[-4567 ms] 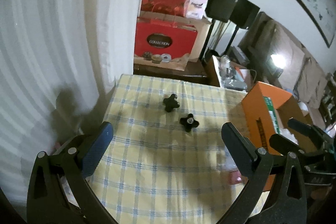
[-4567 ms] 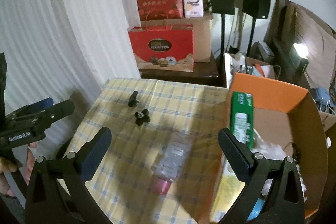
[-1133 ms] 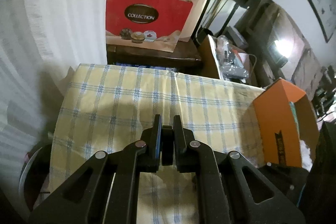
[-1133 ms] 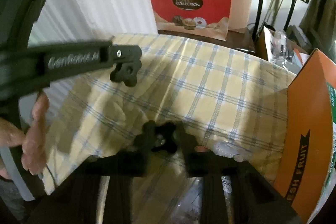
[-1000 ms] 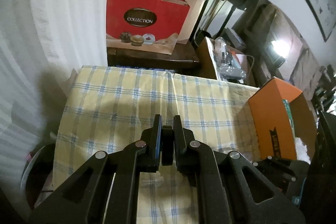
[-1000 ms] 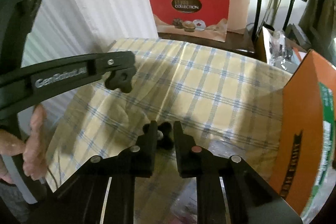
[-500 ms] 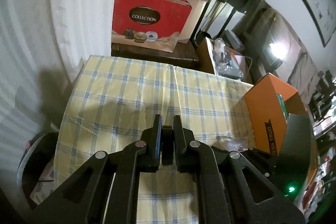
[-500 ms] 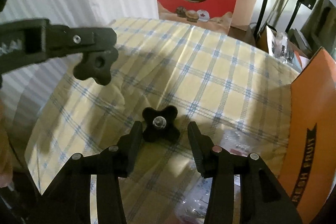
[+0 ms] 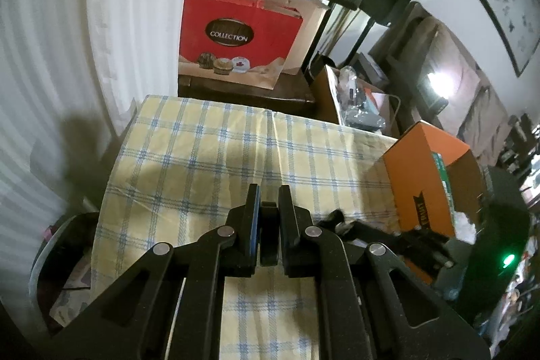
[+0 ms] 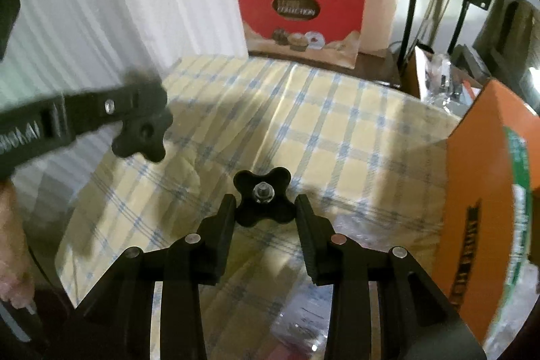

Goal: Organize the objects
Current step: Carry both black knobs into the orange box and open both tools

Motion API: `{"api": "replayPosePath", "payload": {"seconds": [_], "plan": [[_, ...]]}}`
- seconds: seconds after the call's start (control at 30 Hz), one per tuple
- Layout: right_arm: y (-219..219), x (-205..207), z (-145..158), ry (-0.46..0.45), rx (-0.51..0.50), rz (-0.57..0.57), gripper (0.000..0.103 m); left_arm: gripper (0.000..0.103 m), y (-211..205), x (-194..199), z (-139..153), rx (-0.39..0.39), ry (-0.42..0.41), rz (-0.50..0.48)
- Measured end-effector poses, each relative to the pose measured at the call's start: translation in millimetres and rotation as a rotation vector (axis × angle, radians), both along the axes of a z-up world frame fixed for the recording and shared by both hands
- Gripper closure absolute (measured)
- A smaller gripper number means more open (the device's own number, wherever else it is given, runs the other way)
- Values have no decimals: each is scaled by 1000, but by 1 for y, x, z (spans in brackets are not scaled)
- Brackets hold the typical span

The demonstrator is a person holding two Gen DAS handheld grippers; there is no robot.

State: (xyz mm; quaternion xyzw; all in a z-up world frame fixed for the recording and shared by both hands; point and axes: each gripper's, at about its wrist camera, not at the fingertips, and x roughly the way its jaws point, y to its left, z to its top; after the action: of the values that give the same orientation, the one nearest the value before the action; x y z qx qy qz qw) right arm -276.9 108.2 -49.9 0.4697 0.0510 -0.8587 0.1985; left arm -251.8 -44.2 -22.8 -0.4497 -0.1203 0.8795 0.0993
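My left gripper [image 9: 269, 201] is shut on a black star knob [image 9: 269, 235], held edge-on above the checked tablecloth [image 9: 209, 150]. In the right wrist view the same knob [image 10: 141, 137] hangs from the left gripper at the left. A second black star knob [image 10: 263, 196] with a metal bolt in its middle sits between the fingers of my right gripper [image 10: 265, 211]. The right jaws stand part open beside it, and contact with the pads is not clear. The right gripper also shows in the left wrist view [image 9: 337, 218].
An open orange cardboard box [image 10: 486, 177] with a green carton inside stands at the table's right edge [image 9: 425, 177]. A clear plastic packet [image 10: 303, 319] lies on the cloth near me. A red gift bag [image 9: 236, 39] and speakers stand beyond the table. A white curtain hangs at the left.
Since 4.6 s ago both knobs were picked from the cloth. About a second ago the right jaws were closed on their knob; now they have spread wider around it. The left gripper stays shut.
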Motion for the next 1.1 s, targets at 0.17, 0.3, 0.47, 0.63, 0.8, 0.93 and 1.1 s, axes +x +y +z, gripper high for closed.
{"api": "replayPosePath", "payload": {"seconds": [0.17, 0.3, 0.47, 0.63, 0.8, 0.93, 1.1], "plan": [[17, 5, 31, 40, -26, -30, 67, 94, 8, 10, 15, -10, 26, -8], [33, 10, 53, 63, -40, -51, 67, 94, 16, 18, 28, -26, 52, -15], [52, 20, 76, 97, -35, -78, 67, 94, 29, 27, 38, -38, 72, -29], [70, 29, 91, 118, -47, -109, 67, 94, 46, 37, 49, -54, 95, -50], [87, 36, 103, 130, -56, -132, 67, 94, 65, 43, 57, -69, 115, -68], [100, 43, 110, 143, -56, -149, 67, 94, 82, 45, 61, -72, 124, -83], [121, 50, 116, 149, -56, -179, 67, 94, 107, 47, 65, -67, 133, -106]]}}
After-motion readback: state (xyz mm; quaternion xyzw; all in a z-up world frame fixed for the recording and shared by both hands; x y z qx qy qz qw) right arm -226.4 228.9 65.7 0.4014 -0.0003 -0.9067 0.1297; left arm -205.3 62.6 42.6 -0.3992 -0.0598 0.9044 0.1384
